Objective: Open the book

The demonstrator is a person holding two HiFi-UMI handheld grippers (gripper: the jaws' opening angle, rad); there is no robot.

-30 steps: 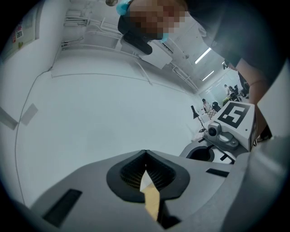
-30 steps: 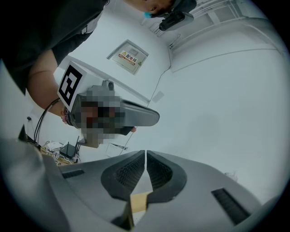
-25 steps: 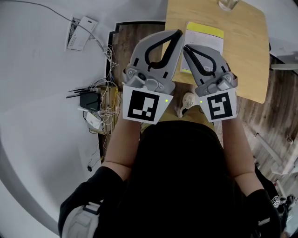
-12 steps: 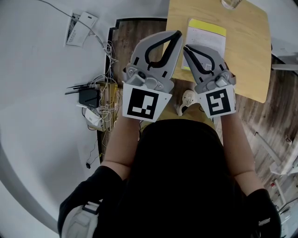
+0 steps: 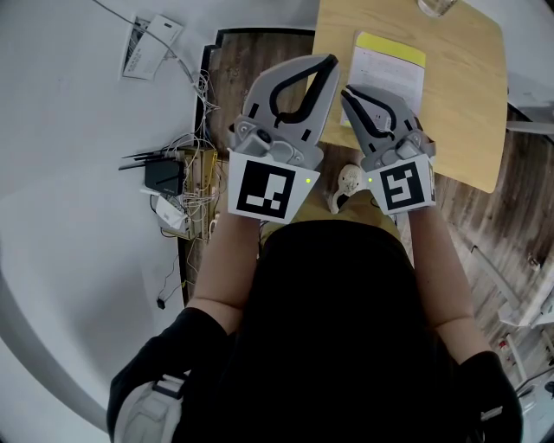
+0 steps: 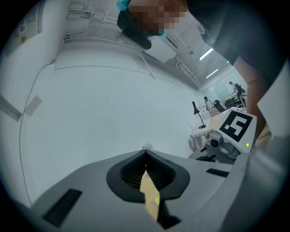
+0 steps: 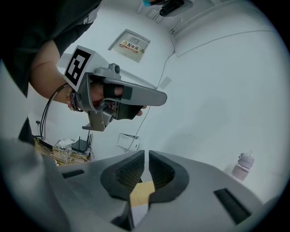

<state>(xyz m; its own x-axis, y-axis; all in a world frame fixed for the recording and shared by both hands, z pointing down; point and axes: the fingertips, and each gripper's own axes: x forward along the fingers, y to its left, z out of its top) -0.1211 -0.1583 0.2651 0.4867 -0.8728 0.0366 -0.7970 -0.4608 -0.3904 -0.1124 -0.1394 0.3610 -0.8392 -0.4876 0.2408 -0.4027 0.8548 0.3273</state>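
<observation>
**Both tongs shut and empty, book closed on the table**

You hold both forearms straight out in front of you, side by side, with the marker cubes facing up toward your head. The left gripper [image 5: 330, 63] points about level, its tip beside the table's [image 5: 459, 112] left edge. The right gripper [image 5: 347, 92] tips slightly downward, its tip above the table's near-left part.

There are two grippers, one table and one book. A single clear container [image 5: 435, 7] sits at the table's far edge. One black router [image 5: 162, 176] sits in a tangle of cables on the floor, well to the left of the table.

In its own view, the left gripper [image 6: 146, 152] has its jaws pressed together at the tips, with nothing between them. The right gripper [image 7: 146, 154] has its jaws drawn together down to a thin slit, and it pinches nothing either.

The book [image 5: 387, 76] lies flat and closed on the table's left half, with a yellow band along its far edge. Its near-left corner lies under the right gripper's jaws, and neither gripper grips it.
</observation>
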